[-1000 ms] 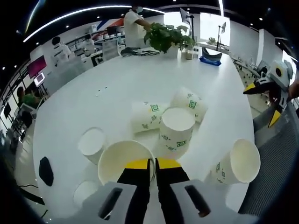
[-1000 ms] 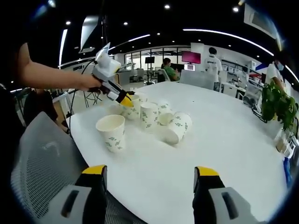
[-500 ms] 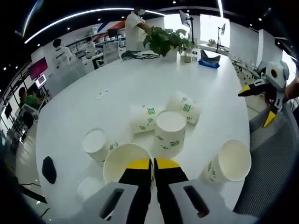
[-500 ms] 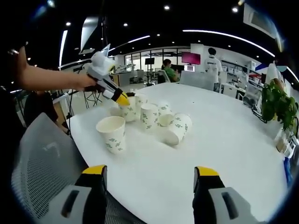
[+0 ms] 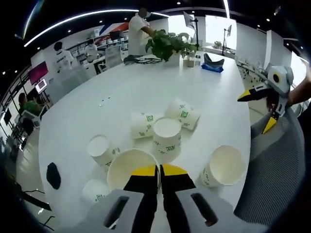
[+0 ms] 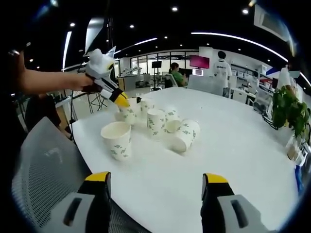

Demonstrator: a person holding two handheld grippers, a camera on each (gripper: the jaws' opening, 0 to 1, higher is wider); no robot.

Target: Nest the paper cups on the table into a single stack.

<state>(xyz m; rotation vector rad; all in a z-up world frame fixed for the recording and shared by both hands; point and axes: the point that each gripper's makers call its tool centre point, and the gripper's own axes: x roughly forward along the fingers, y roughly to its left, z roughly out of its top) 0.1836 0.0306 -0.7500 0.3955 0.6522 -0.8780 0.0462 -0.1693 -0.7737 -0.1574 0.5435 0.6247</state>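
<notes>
Several white paper cups with green printing sit grouped near one edge of the round white bench (image 5: 146, 87). In the left gripper view, the left gripper (image 5: 159, 171) has its yellow-tipped fingers closed together on the rim of an upright cup (image 5: 129, 167), mouth open toward the camera. To its left stand an upside-down cup (image 5: 98, 147) and a further cup (image 5: 95, 190) partly hidden by the gripper body. Beyond the held cup, an inverted cup (image 5: 166, 136) stands base up, and behind it two cups lie on their sides: one (image 5: 142, 124) with its long axis across the view, the other (image 5: 182, 113) angled away toward the far right. A separate upright cup (image 5: 222, 166) stands near the bench edge to the right, beside a grey mesh chair (image 5: 272, 179). A potted plant (image 5: 167, 43) and a blue object (image 5: 212, 67) sit at the far side, with people beyond. The right gripper (image 6: 155, 184) hovers over the bench edge in the right gripper view, its fingers spread wide and holding nothing; it also appears at the right of the left gripper view, well apart from the cups. A dark object (image 5: 53, 175) lies by the left edge.
</notes>
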